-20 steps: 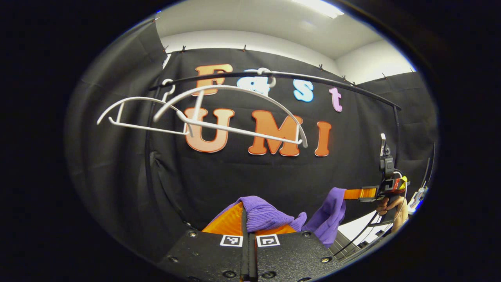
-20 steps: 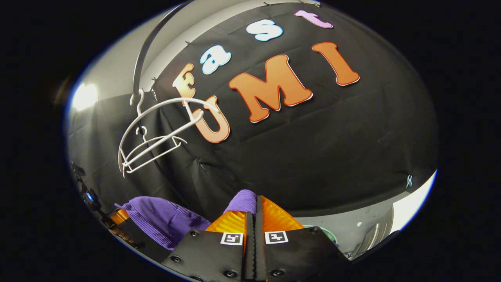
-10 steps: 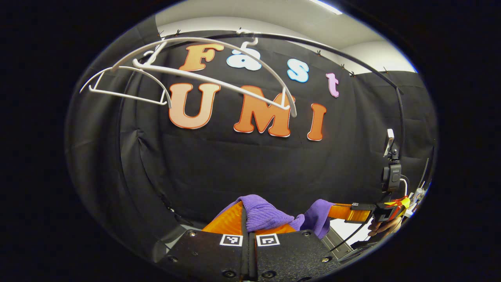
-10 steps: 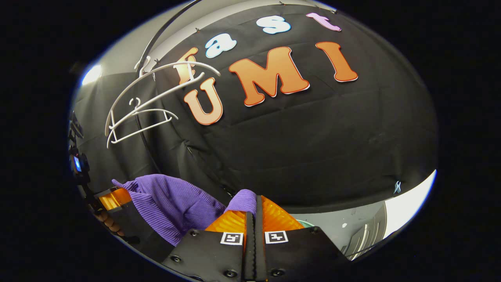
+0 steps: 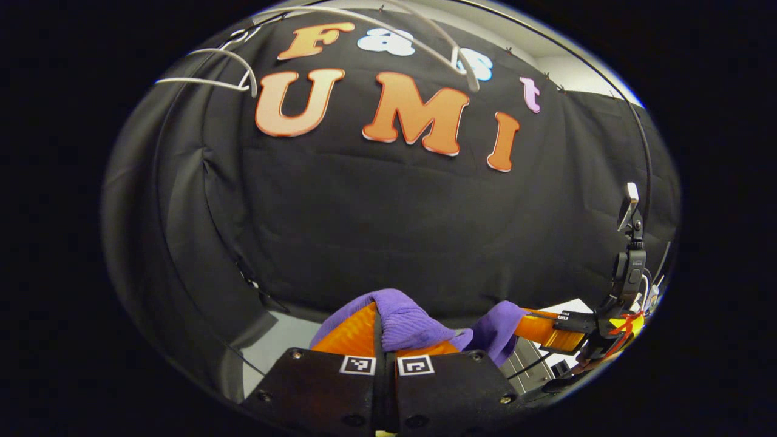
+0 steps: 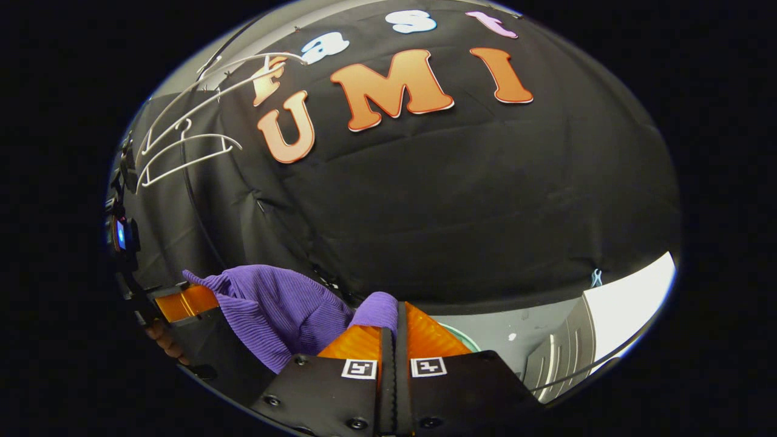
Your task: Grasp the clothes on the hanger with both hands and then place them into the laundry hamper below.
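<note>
Your left gripper [image 5: 381, 315] has its fingers clenched on a bunch of the purple cloth [image 5: 407, 325], which pokes up between them at the bottom of the left gripper view. Your right gripper [image 6: 396, 318] is likewise clenched on the cloth [image 6: 279, 306], which stretches between both grippers. The white hangers [image 6: 182, 142] hang bare on the rail [image 5: 631, 121], well above. A green rim shows just beyond your right fingers [image 6: 425, 337].

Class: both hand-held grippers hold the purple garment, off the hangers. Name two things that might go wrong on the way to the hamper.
1. Each hand-held gripper, left and right, pinches only a small fold of the garment; it may slip free.
2. Little of the hamper shows behind the right one, so the drop could miss.
</note>
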{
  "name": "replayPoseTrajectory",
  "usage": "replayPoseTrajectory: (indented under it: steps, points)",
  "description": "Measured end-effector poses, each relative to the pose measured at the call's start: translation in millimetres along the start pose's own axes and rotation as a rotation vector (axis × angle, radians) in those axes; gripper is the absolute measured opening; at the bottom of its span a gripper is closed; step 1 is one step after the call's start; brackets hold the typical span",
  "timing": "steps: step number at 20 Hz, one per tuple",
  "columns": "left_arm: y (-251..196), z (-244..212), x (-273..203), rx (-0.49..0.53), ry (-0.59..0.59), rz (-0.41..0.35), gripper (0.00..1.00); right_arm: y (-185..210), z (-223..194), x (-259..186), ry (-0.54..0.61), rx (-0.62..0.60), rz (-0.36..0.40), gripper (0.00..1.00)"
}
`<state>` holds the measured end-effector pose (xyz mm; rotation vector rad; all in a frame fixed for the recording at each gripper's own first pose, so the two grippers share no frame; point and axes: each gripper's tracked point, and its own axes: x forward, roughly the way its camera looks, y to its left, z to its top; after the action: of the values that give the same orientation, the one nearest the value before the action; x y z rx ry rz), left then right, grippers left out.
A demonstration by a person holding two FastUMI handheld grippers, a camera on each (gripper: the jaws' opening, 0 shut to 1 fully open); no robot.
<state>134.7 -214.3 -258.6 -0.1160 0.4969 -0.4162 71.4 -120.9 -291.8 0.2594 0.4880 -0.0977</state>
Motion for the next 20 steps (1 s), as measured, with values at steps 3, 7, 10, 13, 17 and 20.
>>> replayPoseTrajectory:
  steps: [3,7,10,13,17,20]
  points:
    - [-1.8,-35.9,22.1,-0.031,0.062,0.002,0.00,3.7,-31.5,17.1,0.047,0.013,-0.025,0.07]
    - [8.2,-86.0,47.9,-0.031,0.155,0.034,0.00,-32.1,-66.0,39.1,0.103,0.015,-0.065,0.07]
    - [19.7,-131.5,68.2,-0.062,0.256,0.051,0.00,-46.7,-97.7,54.8,0.146,0.022,-0.097,0.07]
    - [30.4,-174.2,76.8,-0.077,0.345,0.075,0.01,-65.8,-131.3,67.8,0.192,0.033,-0.134,0.07]
    - [42.8,-223.8,90.3,-0.098,0.451,0.108,0.00,-84.2,-175.2,80.0,0.267,0.042,-0.158,0.07]
    - [53.6,-257.1,95.4,-0.062,0.520,0.142,0.00,-91.3,-202.4,92.7,0.310,0.060,-0.170,0.07]
